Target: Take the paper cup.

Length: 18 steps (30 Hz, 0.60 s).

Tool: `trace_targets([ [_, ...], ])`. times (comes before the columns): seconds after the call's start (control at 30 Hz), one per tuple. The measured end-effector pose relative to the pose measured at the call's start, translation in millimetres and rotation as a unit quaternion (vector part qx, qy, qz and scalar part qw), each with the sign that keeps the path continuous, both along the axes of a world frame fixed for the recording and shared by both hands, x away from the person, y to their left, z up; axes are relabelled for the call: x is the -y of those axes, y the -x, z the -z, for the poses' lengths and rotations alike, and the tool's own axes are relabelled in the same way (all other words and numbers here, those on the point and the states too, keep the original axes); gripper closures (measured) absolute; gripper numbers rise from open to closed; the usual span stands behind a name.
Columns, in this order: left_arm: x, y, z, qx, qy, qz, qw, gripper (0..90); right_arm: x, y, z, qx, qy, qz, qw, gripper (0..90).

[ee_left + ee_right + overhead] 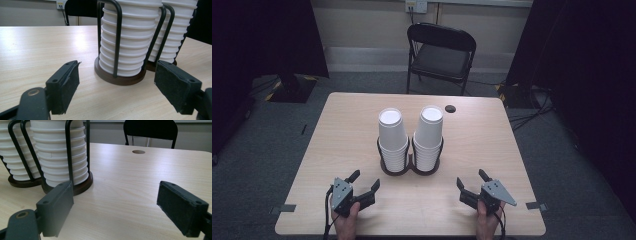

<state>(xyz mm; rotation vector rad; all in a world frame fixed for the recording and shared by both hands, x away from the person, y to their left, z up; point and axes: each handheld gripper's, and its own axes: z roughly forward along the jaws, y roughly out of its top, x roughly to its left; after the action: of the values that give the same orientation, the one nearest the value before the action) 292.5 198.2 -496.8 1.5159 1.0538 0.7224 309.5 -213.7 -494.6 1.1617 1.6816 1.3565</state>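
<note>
Nearest, the left claw point(364, 183) and right claw point(471, 180) rest on the pale wooden surface point(337, 135), both spread open and empty. 2 stacks of white paper cups point(392, 140) stand in a dark wire holder point(409, 167) just beyond. Likely the approach step; next, reach forward to a top cup.

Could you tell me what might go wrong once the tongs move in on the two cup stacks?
The left stack and right stack rise well above the wire holder, so a sideways nudge might tip the upper cups. The cups nest tightly, so the open left tongs or right tongs might lift several together.
</note>
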Motion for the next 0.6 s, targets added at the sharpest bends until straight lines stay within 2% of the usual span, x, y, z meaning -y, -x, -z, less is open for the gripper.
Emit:
trace_targets([
  [0.07, 0.5, -0.1, -0.3, -0.006, -0.004, 0.006, 1.0000, 19.5, 1.6, -0.7, 0.1, -0.002, -0.007, 0.000, 1.0000, 13.7],
  [0.13, 1.0, 0.5, -0.6, -0.013, -0.002, 0.013, 0.9998, 19.2, 1.3, -1.5, 0.0, -0.006, -0.007, -0.008, 0.9999, 13.7],
  [0.27, 0.0, 2.7, -4.1, -0.018, 0.003, 0.024, 0.9995, 18.5, 1.1, -1.1, -0.1, -0.006, -0.005, -0.005, 1.0000, 13.7],
  [0.3, 0.0, 2.7, -4.1, -0.018, 0.003, 0.024, 0.9995, 18.0, 1.1, -1.1, -0.1, -0.006, -0.005, -0.005, 1.0000, 13.7],
  [0.37, -0.3, 6.2, -7.3, -0.005, 0.014, 0.047, 0.9988, 16.7, 1.9, -1.1, -0.1, -0.007, -0.009, -0.006, 0.9999, 13.9],
  [0.47, 3.9, 9.3, -11.0, 0.002, 0.020, 0.065, 0.9976, 15.5, 1.2, -1.5, -0.2, -0.010, -0.003, -0.018, 0.9998, 14.0],
  [0.5, 3.9, 9.3, -11.0, 0.002, 0.020, 0.065, 0.9976, 15.5, 1.2, -1.5, -0.2, -0.010, -0.003, -0.018, 0.9998, 14.0],
  [0.53, 7.4, 10.9, -13.5, 0.000, 0.019, 0.076, 0.9969, 15.5, 0.7, -0.9, -0.2, -0.009, -0.004, -0.018, 0.9998, 14.0],
  [0.6, 11.9, 12.6, -17.5, -0.003, 0.011, 0.076, 0.9970, 15.6, 2.1, -0.7, -0.1, -0.010, -0.010, -0.020, 0.9997, 14.0],
])
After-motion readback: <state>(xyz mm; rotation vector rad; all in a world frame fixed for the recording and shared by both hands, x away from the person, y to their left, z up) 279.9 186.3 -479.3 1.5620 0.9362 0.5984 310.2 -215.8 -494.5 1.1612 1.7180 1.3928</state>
